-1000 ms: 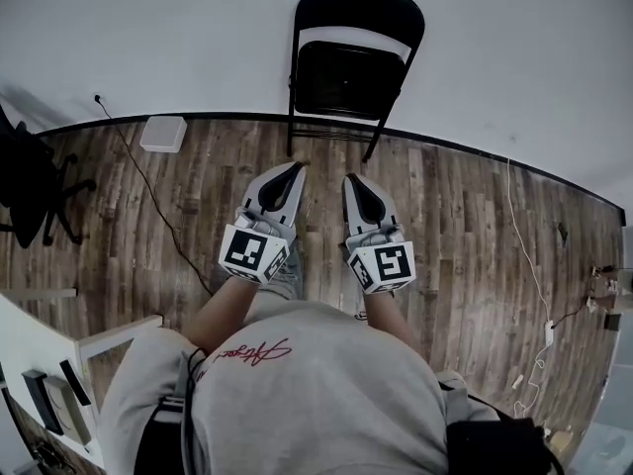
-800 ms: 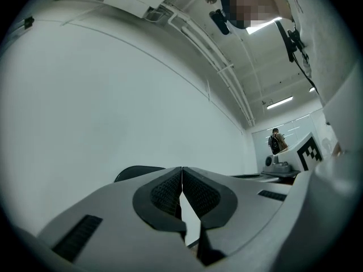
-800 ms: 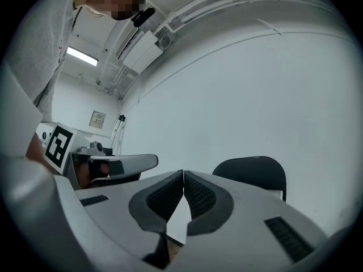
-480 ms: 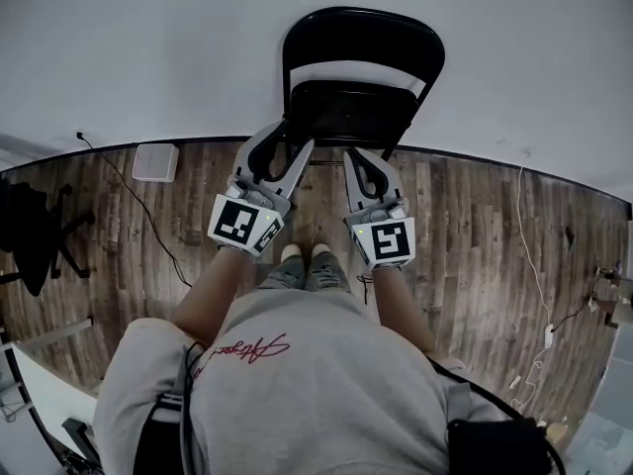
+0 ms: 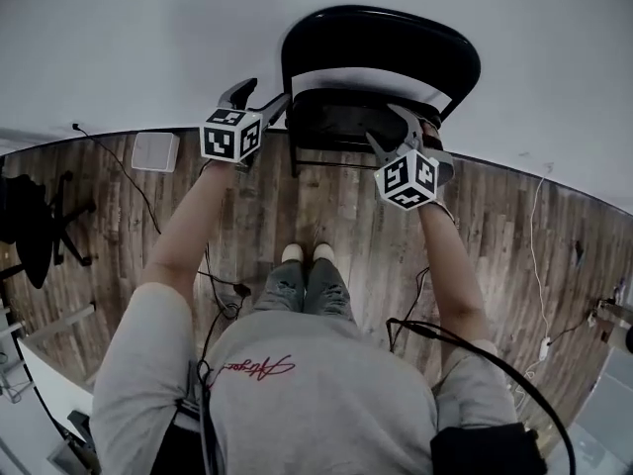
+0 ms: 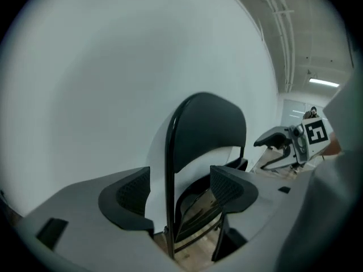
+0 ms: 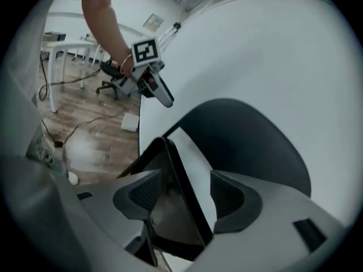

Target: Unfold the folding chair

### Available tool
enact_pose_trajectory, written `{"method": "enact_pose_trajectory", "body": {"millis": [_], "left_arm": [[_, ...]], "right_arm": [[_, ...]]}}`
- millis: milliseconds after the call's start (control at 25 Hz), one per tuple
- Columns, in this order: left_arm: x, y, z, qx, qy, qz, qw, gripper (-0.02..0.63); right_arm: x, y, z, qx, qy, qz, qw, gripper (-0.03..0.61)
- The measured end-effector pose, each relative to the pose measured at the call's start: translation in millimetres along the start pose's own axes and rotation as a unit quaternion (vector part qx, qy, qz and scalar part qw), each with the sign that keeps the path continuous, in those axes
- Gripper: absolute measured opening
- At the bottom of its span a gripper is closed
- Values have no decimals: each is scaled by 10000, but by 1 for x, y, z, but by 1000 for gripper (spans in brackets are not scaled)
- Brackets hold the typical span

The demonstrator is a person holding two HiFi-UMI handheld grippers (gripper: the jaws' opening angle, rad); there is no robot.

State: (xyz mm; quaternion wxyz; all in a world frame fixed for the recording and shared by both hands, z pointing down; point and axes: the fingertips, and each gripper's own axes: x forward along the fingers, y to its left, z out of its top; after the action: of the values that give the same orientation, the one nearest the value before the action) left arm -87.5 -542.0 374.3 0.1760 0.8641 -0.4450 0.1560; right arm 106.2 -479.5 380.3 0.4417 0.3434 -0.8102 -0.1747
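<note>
Left tool [image 6: 178, 188] and right tool [image 7: 184, 194], jaws opening, straddle the folding chair [image 5: 381, 38] frame, its legs mostly hidden.

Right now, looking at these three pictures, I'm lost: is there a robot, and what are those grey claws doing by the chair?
No robot: a person stands on a wooden floor with a hand-held gripper in each hand. One picture comes from a camera on the person's head, looking down; the other two come from cameras riding on the grippers. A black folding chair stands folded by the white wall. The jaws of the left gripper are opening, with the chair's side tube between them. The jaws of the right gripper are opening too, around the edge of the folded-up seat. Neither grips anything.
</note>
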Motion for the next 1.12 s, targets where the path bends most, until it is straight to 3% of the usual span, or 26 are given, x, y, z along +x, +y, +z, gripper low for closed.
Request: {"method": "enact_pose_trajectory", "body": {"millis": [160, 280, 440, 640, 680, 720, 760, 800, 840, 880, 960, 1120], "left_arm": [[58, 15, -24, 140, 659, -125, 9977, 341], [86, 18, -29, 114, 846, -274, 9960, 341], [112, 25, -29, -131, 948, -388, 9947, 341], [129, 18, -34, 608, 1212, -568, 9891, 337], [132, 15, -36, 801, 1239, -595, 9873, 317], [135, 12, -37, 994, 1236, -575, 9857, 213], [137, 10, -38, 1142, 1200, -525, 9848, 46], [138, 9, -38, 1200, 1129, -493, 9851, 33], [138, 8, -36, 1186, 1044, -506, 9861, 20], [138, 8, -34, 1158, 982, -546, 9869, 15], [135, 7, -32, 1159, 968, -604, 9867, 14], [123, 3, -36, 1180, 918, -553, 9872, 14]], "right_arm": [[58, -8, -38, -565, 736, 503, 9944, 257], [85, 6, -47, -1200, 1009, 1022, 9823, 262], [112, 17, -58, -1501, 1334, 1512, 9679, 262], [135, 13, -65, -1898, 1733, 1738, 9507, 261], [138, 15, -65, -1970, 1760, 1877, 9460, 261], [139, 20, -67, -2068, 1797, 2039, 9399, 259], [140, 24, -68, -2133, 1827, 2165, 9350, 259], [141, 25, -69, -2095, 1833, 2207, 9348, 243], [142, 24, -67, -1949, 1813, 2173, 9391, 171], [143, 21, -65, -1770, 1773, 2105, 9449, 150], [141, 18, -60, -1583, 1701, 1984, 9522, 133], [131, 29, -56, -1532, 1685, 1897, 9551, 124]]}}
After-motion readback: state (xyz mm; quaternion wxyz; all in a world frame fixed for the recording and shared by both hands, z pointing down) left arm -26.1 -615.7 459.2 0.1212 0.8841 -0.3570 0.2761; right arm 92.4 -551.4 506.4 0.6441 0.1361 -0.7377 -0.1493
